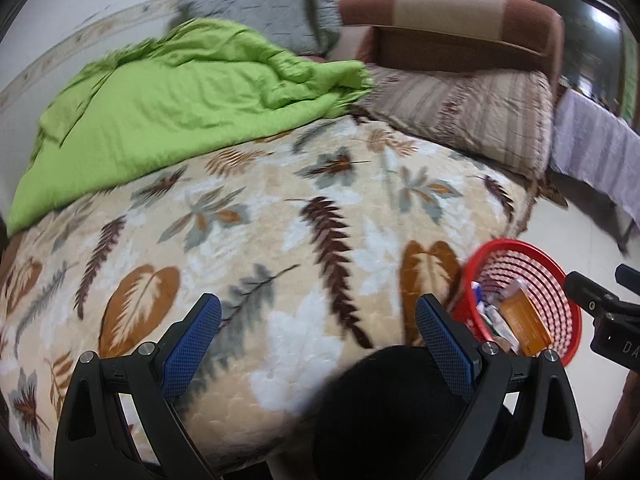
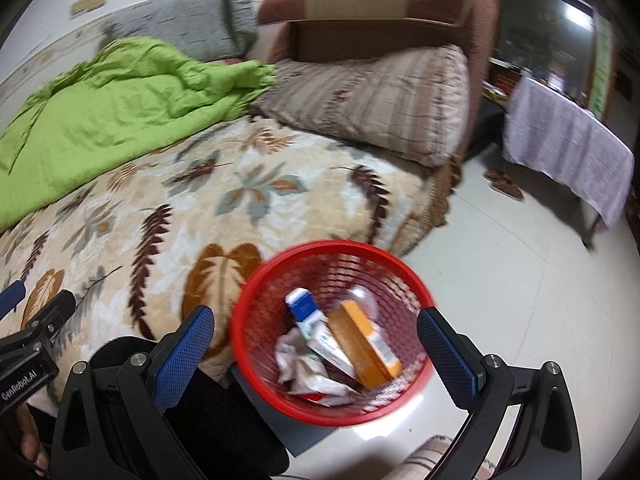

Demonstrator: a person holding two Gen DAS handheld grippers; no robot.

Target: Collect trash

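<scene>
A red mesh basket [image 2: 256, 296] [image 1: 570, 300] stands on the floor beside the bed. Inside lie an orange box [image 2: 366, 344] [image 1: 526, 324], a blue-and-white box [image 2: 312, 320] and crumpled white paper [image 2: 300, 364]. My right gripper [image 2: 316, 334] hangs open above the basket, nothing between its blue pads [image 2: 448, 360]. My left gripper [image 1: 318, 328] is open over the leaf-patterned bedspread [image 1: 280, 220], holding nothing. The right gripper [image 1: 600, 308] shows at the right edge of the left wrist view; the left gripper [image 2: 28, 320] shows at the left edge of the right wrist view.
A green quilt [image 1: 160, 104] is bunched at the bed's far left, with a grey pillow [image 1: 260, 12] and a striped brown pillow [image 2: 380, 96] by the brown headboard [image 2: 380, 4]. A cloth-covered table [image 2: 568, 140] stands to the right. Slippers [image 2: 504, 184] lie on the pale floor.
</scene>
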